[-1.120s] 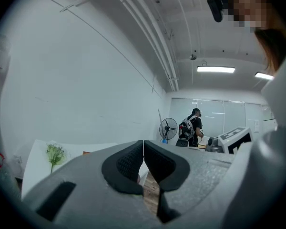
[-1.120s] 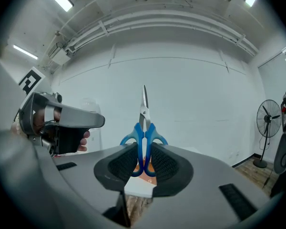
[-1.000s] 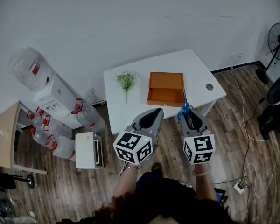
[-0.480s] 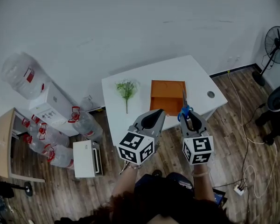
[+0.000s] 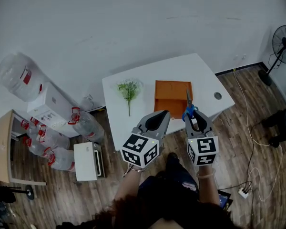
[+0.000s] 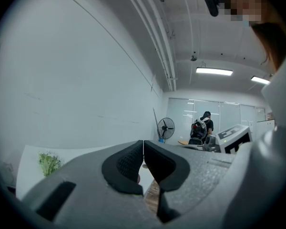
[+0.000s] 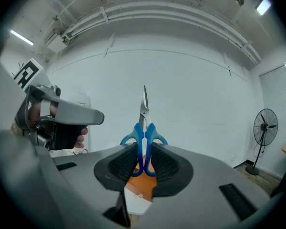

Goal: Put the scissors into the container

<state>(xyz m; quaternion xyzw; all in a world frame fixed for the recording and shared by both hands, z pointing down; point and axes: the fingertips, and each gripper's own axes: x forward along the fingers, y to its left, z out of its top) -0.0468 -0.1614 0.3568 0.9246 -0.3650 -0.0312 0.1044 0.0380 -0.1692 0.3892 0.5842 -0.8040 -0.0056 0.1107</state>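
Note:
Blue-handled scissors (image 5: 188, 108) (image 7: 144, 132) stand with their closed blades pointing away from me, and my right gripper (image 5: 192, 116) (image 7: 144, 162) is shut on their handles. They hover over the near edge of the white table (image 5: 133, 123), just before the orange open container (image 5: 172, 98) (image 7: 139, 183). To their left my left gripper (image 5: 162, 116) (image 6: 143, 152) is shut and holds nothing; it sits at the table's near edge.
A green plant sprig (image 5: 128, 89) (image 6: 48, 162) lies on the table left of the container. Water bottles (image 5: 19, 76) and white boxes (image 5: 88, 161) stand on the floor at the left. A fan (image 5: 285, 44) stands at the far right, and cables (image 5: 251, 142) trail over the floor.
Both grippers have moved forward toward the table, with the scissors still in the right one. The scissors' tips now reach over the container's near edge.

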